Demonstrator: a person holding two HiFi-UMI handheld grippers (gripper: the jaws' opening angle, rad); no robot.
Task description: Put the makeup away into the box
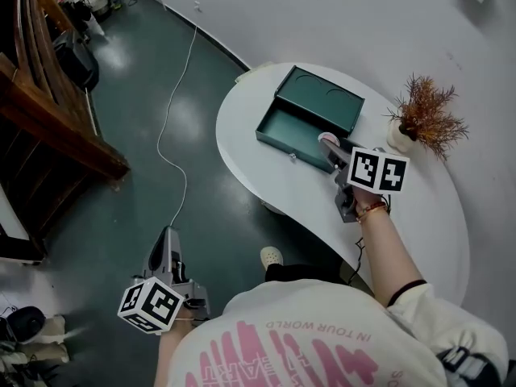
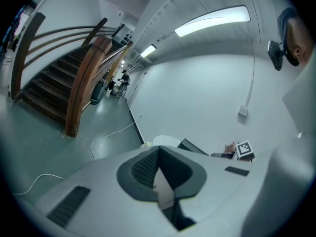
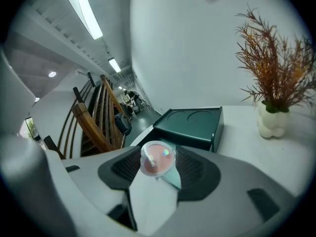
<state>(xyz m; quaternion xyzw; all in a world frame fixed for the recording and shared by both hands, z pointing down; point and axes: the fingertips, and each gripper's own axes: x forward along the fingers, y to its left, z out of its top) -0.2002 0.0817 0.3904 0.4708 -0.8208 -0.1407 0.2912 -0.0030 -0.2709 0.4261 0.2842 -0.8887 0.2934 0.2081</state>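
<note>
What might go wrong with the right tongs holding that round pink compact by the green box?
1. The compact is gripped by its edges in the right tongs, so it may twist or slip out.
2. It seems at the edge of the box, not over the tray; released now, it might hit the table.

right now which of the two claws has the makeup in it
The right claw, near the green box: its jaws clamp a round pink compact. The left claw is shut on nothing, off over the floor.
</note>
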